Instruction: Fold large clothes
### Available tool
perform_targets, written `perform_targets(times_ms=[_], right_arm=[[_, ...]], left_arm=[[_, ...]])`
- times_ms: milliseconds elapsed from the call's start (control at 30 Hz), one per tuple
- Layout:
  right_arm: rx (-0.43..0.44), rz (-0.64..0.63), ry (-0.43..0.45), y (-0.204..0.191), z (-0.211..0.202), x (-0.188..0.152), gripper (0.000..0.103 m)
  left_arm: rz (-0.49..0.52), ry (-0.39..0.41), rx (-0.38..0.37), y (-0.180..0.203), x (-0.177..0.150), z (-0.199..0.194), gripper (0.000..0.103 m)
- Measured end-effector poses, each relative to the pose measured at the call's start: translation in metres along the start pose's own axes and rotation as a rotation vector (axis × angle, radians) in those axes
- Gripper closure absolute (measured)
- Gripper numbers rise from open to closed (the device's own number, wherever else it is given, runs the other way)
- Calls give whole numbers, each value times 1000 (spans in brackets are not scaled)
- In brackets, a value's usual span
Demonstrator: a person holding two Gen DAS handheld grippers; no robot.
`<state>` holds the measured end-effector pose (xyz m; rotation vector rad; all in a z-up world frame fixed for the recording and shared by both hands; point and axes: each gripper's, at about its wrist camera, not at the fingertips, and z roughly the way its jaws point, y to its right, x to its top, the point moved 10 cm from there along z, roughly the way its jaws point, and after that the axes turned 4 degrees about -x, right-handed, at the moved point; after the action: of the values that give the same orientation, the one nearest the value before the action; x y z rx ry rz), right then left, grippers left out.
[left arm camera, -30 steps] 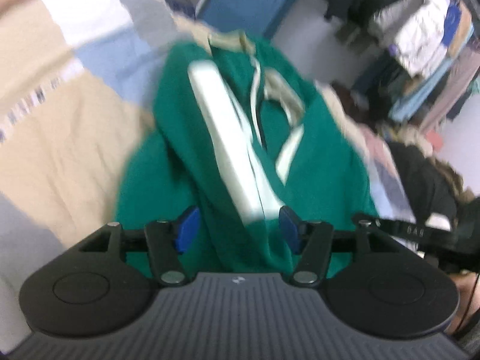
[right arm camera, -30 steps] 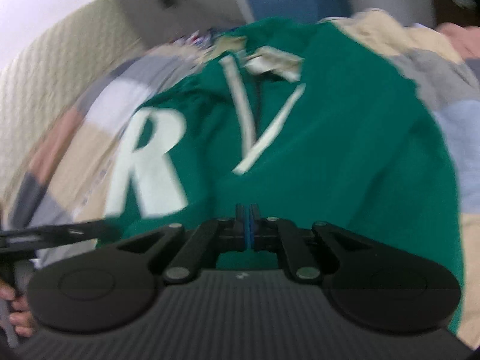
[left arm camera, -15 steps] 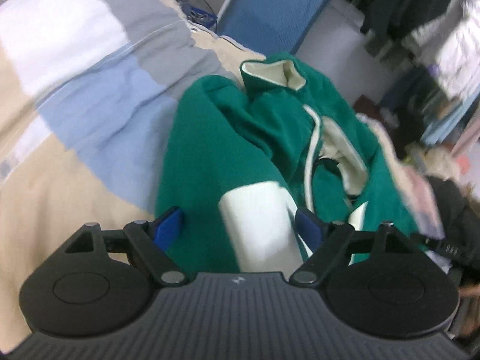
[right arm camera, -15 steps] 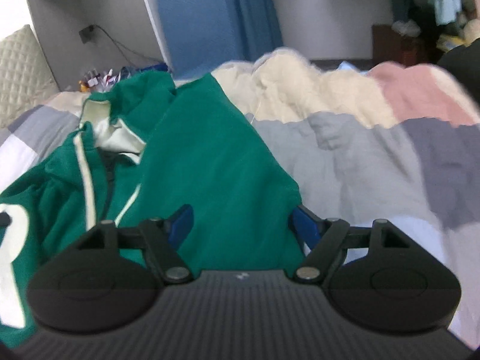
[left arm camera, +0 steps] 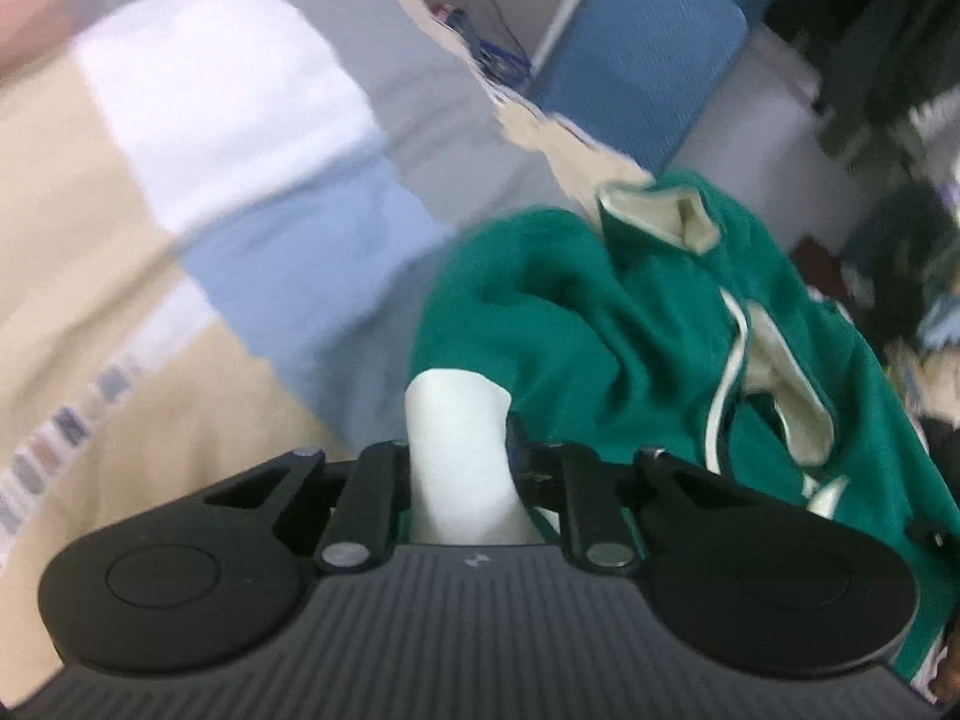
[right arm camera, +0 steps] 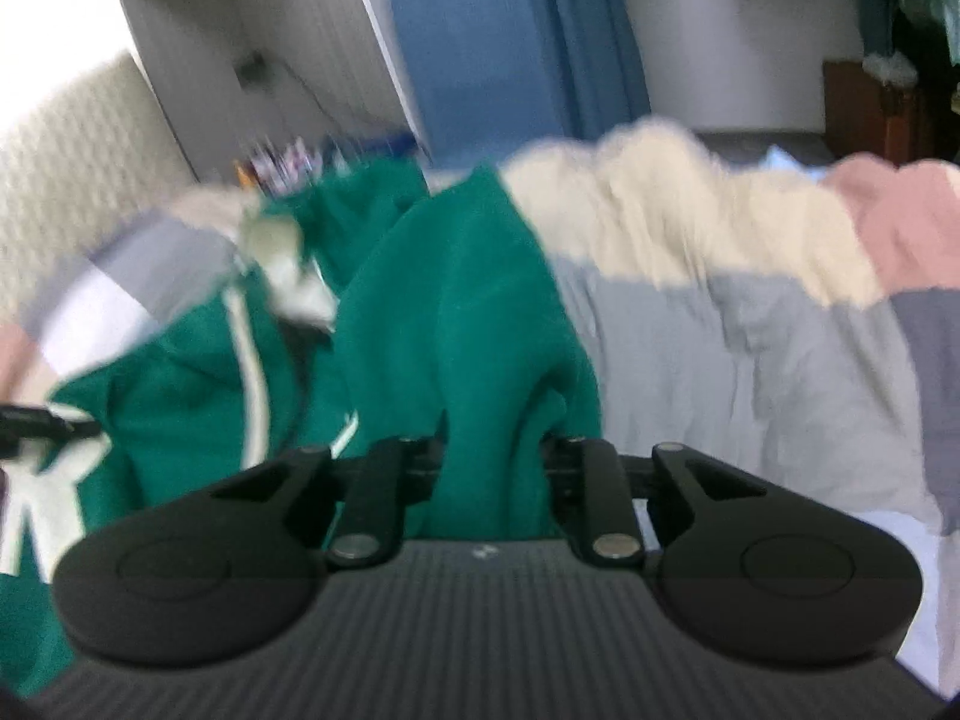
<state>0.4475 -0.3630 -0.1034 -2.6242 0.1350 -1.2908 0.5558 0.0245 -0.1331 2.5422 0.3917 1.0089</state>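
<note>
A bedroom at home: a patchwork duvet (left arm camera: 228, 138) covers the bed, a quilted headboard (right arm camera: 66, 174) behind, hanging clothes (left arm camera: 870, 60) nearby.

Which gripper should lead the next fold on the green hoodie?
Probably left. The left gripper is closed on the white-lettered front panel of the green hoodie, with open quilt beside it. The right gripper only pinches a bunched plain edge.

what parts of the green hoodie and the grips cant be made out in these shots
- Left wrist: left gripper pads hidden by bunched green hoodie fabric; lower hem hidden behind the gripper body.
- Right wrist: right gripper pads buried in cloth; white letter cut by left edge; collar motion-blurred.
- Both: patchwork quilt blurred.
</note>
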Motion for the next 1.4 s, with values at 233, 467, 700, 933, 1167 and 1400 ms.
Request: perform_targets(times_ms=[233,467,700,933,1167,1400], right_arm=[[-102,100,-12,40,18,-28,80],[-125,168,-48,52,48,-54,72],[-158,162,-37,44,25,-46,57],[-159,150,68,30,-29,-23,36],[-54,79,123,-27,-27,29,36],[52,27,44,-65,81,78,36]], left_arm=[[-63,48,52,-33,7,3,90],[56,23,142,-34,-8,32,90],[76,30,110,-27,-10,10,54],[110,102,51,11,4,-61,46],[95,142,-43,67,49,-61,41],[40,127,-106,101,102,39,34]])
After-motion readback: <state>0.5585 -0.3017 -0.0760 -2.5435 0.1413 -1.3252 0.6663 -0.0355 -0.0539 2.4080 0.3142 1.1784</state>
